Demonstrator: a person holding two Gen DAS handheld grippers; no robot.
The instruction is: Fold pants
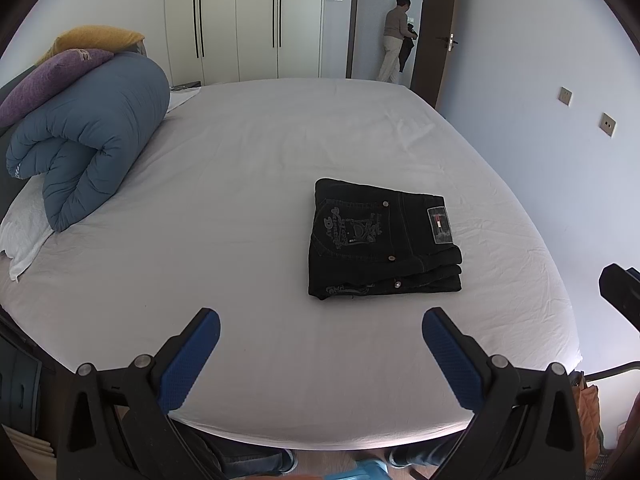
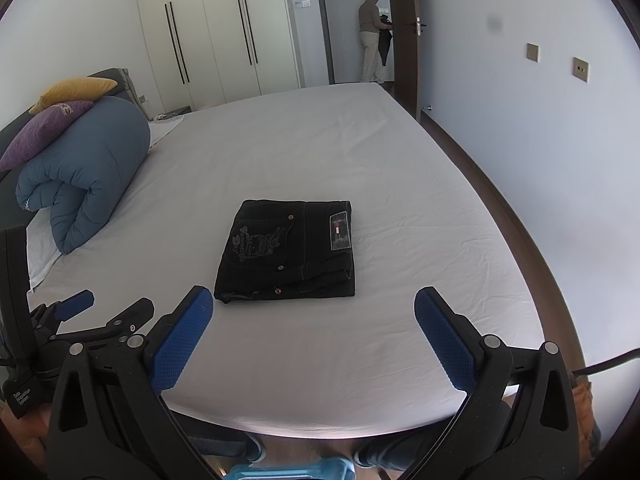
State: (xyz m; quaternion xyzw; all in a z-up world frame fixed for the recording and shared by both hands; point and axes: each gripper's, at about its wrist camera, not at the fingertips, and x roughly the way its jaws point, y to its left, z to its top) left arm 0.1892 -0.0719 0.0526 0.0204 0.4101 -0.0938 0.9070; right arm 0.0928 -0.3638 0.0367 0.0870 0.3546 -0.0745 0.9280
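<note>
**Folded black jeans on bed, both grippers empty**

Item 1: black denim pants (image 1: 384, 240), folded into a compact rectangle of stacked layers, lying flat on the white-sheeted bed (image 1: 240, 200). In the left wrist view they sit right of centre; in the right wrist view (image 2: 286, 250) at mid-frame. Uppermost face shows a grey embroidered back pocket, metal rivets and a rectangular waistband patch; the embroidered lettering is too small to read. Lower layers show only at their edges.

Item 2: left gripper (image 1: 320, 344), black frame with blue textured pads, lower frame, jaws spread wide, gripping nothing, apart from the pants. Seen partly at lower left of the right wrist view (image 2: 100, 308), its far side cut off.

Item 3: right gripper (image 2: 314, 324), same build, jaws wide apart and empty, short of the pants' near edge. Only a dark fragment appears at the right edge of the left wrist view.

Item 4: rolled blue quilt (image 1: 88, 148), left of frame, carrying a purple cushion (image 1: 48, 80) and a mustard cushion (image 1: 96, 38), partly overlapped.

Item 5: a person (image 1: 396, 40) in the doorway, upper frame, back turned, holding a dark garment; detail indistinct.

Item 6: shoes and a blue object at the bottom edge, cropped and blurred.
</note>
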